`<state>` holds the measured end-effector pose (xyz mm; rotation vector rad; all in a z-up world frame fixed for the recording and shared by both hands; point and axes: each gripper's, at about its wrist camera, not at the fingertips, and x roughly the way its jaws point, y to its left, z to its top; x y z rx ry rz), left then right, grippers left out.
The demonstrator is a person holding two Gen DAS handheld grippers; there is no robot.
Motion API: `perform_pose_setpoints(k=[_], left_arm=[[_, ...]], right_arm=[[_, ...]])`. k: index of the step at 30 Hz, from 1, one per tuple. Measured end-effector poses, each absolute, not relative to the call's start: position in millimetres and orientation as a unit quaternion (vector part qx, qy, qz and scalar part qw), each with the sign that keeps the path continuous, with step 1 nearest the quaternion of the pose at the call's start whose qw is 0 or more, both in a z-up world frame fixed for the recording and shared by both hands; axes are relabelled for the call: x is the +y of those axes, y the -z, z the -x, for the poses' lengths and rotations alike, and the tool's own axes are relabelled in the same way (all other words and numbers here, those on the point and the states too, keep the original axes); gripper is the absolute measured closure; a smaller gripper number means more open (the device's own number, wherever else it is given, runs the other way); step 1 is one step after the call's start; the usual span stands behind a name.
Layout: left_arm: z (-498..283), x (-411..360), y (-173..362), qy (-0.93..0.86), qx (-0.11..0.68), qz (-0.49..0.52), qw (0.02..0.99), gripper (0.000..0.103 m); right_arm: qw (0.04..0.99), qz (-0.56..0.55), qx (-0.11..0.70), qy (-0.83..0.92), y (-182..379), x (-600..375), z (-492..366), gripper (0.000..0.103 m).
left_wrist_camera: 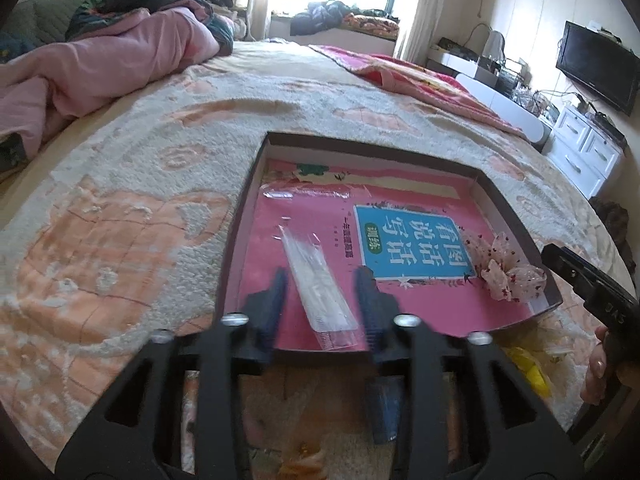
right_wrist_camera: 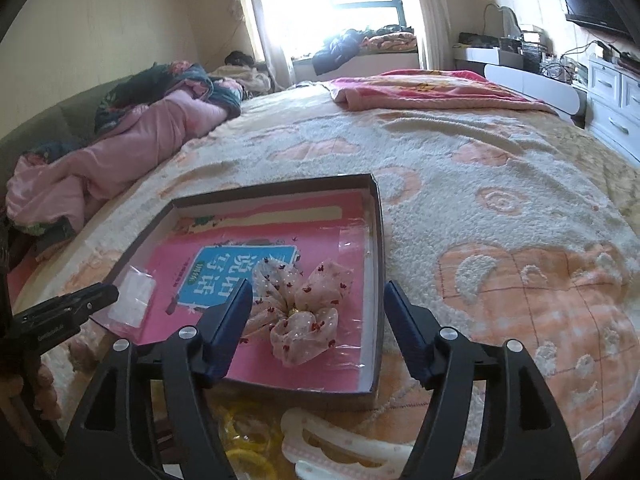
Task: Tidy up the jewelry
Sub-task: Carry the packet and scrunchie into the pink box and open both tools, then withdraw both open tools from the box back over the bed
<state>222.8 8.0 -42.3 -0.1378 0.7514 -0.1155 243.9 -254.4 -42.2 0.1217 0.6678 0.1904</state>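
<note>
**Two pieces in the tray, more waiting at its near edge**

Your left gripper (left_wrist_camera: 320, 280) hangs over the near edge of the shallow tray (left_wrist_camera: 256, 184), its jaws spread wide and holding nothing. Between them lies a clear packet (left_wrist_camera: 316, 280). Its long axis runs away from you, roughly in line with the fingers, so the jaws already straddle it across its narrow width. What the packet holds is hard to make out through the plastic.

Your right gripper (right_wrist_camera: 318, 300) is also wide open and empty, poised over the tray's near right corner. The chiffon hair bow (right_wrist_camera: 304, 304) sits just ahead of it, between the fingers and nearer the left one (right_wrist_camera: 234, 320), so the right hand is much the closer one to the bow.

The tray rests on the bedspread (right_wrist_camera: 500, 208) and is lined with a pink book cover (left_wrist_camera: 412, 236). Inside are only the packet, toward the near left, and the bow, toward the near right.

Outside the tray, on the bedspread by its near edge, lie yellow rings (right_wrist_camera: 248, 436) and a pale pink hair clip (right_wrist_camera: 344, 444), both below the right gripper. I judge these are the pieces not yet put away.
</note>
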Motion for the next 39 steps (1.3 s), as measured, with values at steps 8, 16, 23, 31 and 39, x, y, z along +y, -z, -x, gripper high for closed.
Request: perform_pose_setpoints(k=[8, 16, 23, 31, 39], left_arm=[[-203, 13, 21, 0.046, 0.331, 0.067, 0.94, 0.022], [-174, 21, 5, 0.024, 0.288, 0.054, 0.956, 0.011], [-154, 28, 4, 0.017, 0.283, 0.055, 0.957, 0.011], [-136, 31, 7, 0.021, 0.279, 0.056, 0.958, 0.011], [-121, 29, 12, 0.028, 0.276, 0.05, 0.959, 0.011]], right_arm=[[0.953, -0.039, 0.29, -0.079, 28, -254, -223, 0.021], [0.962, -0.02, 0.259, -0.08, 19, -248, -201, 0.016], [0.964, -0.018, 0.251, -0.089, 14, -241, -182, 0.015], [0.965, -0.003, 0.244, -0.1, 14, -228, -154, 0.015], [0.96, 0.003, 0.256, -0.114, 20, -218, -133, 0.015]])
